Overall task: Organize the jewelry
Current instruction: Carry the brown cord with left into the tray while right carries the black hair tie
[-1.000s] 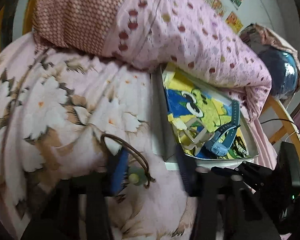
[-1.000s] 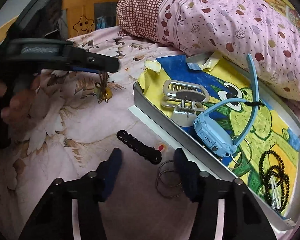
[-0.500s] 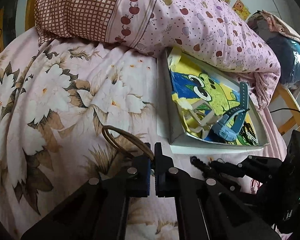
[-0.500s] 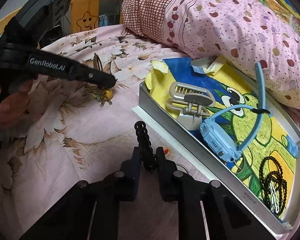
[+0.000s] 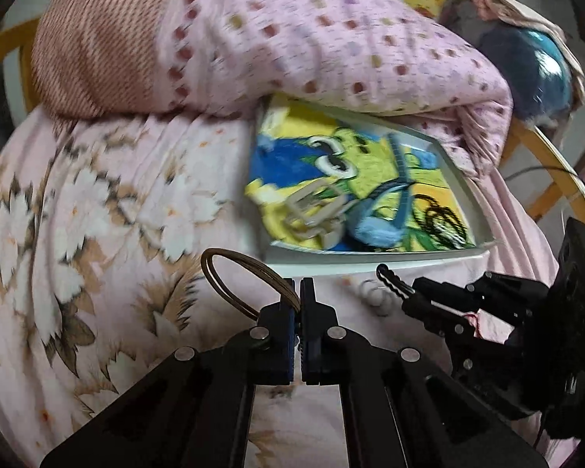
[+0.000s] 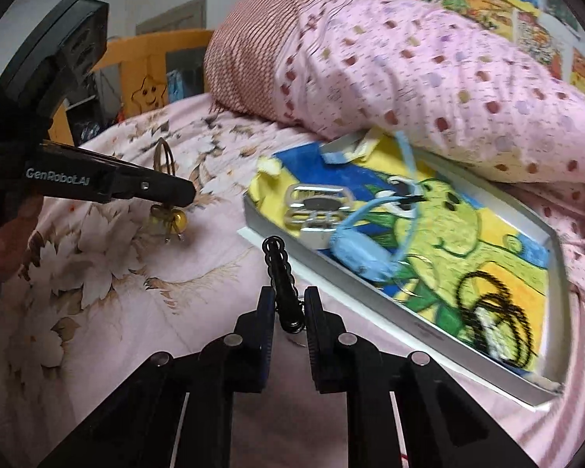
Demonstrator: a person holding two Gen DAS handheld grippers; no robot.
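left gripper [image 5: 300,292] – pinching brown cord bracelet [image 5: 238,277] | right gripper [image 6: 288,304] – pinching black bead bracelet [image 6: 280,273] | tray [image 6: 557,273] beside

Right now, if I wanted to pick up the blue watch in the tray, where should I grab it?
Probably the blue watch by its chunky body, coming straight down from above and pinching its sides. It lies flat in the tray, whose wall blocks a low approach. The thin strap curls up loosely, so it would likely slip.
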